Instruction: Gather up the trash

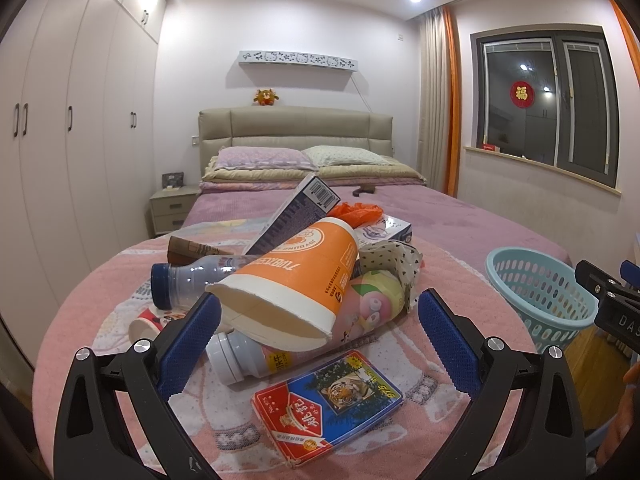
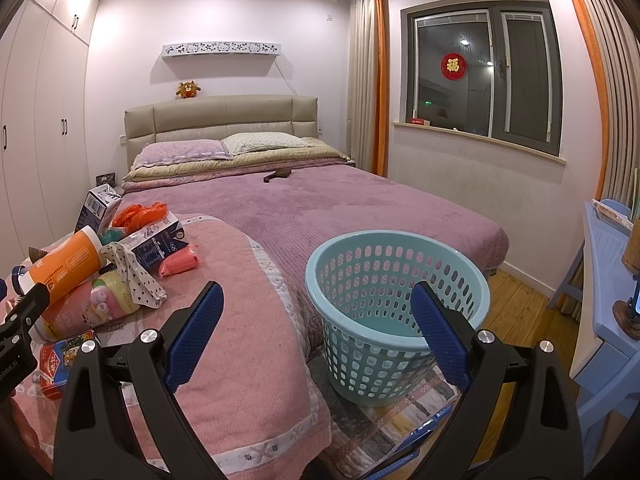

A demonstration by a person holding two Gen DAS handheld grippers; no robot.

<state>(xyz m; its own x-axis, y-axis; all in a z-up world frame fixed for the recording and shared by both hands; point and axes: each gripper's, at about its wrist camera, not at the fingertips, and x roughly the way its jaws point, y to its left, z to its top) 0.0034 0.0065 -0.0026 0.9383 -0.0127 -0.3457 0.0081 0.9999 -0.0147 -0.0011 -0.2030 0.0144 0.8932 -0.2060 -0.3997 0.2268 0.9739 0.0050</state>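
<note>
A pile of trash lies on the pink blanket [image 1: 460, 280] at the foot of the bed: an orange paper cup [image 1: 296, 276] on its side, a clear bottle with a blue cap [image 1: 180, 284], a grey-capped pink bottle [image 1: 240, 360], a card box with a tiger picture [image 1: 328, 404], a dark carton [image 1: 296, 212]. My left gripper [image 1: 320, 340] is open just in front of the cup, empty. My right gripper [image 2: 316, 332] is open and empty, above the bed's corner, beside the light blue basket [image 2: 400, 304] on the floor. The pile also shows in the right wrist view [image 2: 92, 272].
The basket also shows in the left wrist view [image 1: 536, 300], at the right of the bed. A patchwork rug [image 2: 400, 420] lies under it. A blue desk and chair [image 2: 600, 300] stand at the right. Wardrobes [image 1: 60, 140] line the left wall. A pink packet [image 2: 180, 264] lies beside the pile.
</note>
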